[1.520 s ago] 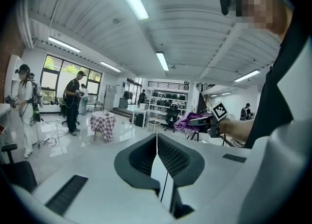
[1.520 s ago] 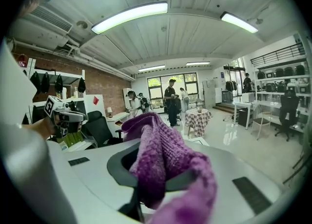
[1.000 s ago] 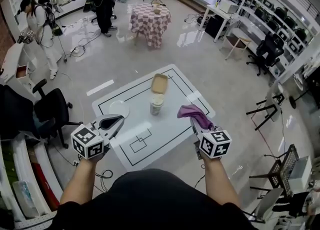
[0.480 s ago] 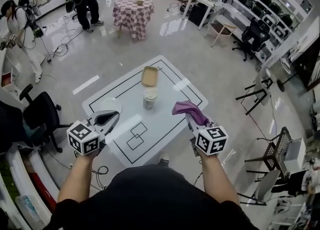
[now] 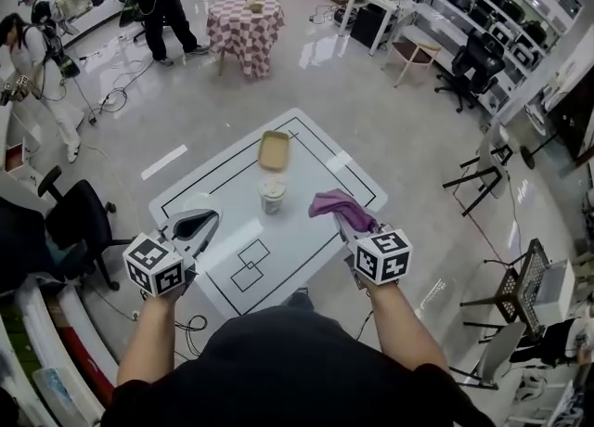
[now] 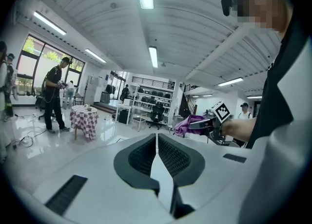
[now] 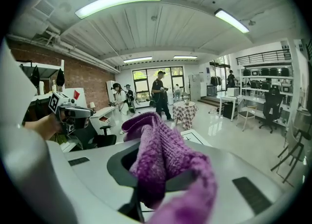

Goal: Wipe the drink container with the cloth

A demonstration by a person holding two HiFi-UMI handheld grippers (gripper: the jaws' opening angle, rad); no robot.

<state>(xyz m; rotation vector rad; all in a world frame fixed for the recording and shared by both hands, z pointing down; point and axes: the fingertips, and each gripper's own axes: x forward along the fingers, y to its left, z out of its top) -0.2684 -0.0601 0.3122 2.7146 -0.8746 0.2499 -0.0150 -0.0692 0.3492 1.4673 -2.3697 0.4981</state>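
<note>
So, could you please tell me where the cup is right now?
In the head view, the cup stands near the middle of the white table, just this side of the tan tray and left of the purple cloth.

We are in a robotics recording lab, a large open hall.
At upper right we see shelves (image 5: 487, 12) stacked with black gear; at upper left, people wearing recording rigs (image 5: 28, 77) beside cables (image 5: 116, 91) on the glossy floor (image 5: 371, 91); mid-frame, a black-lined white work table (image 5: 320, 170). In the right gripper view, strip lights (image 7: 119, 1) and a brick wall (image 7: 85, 84).
</note>
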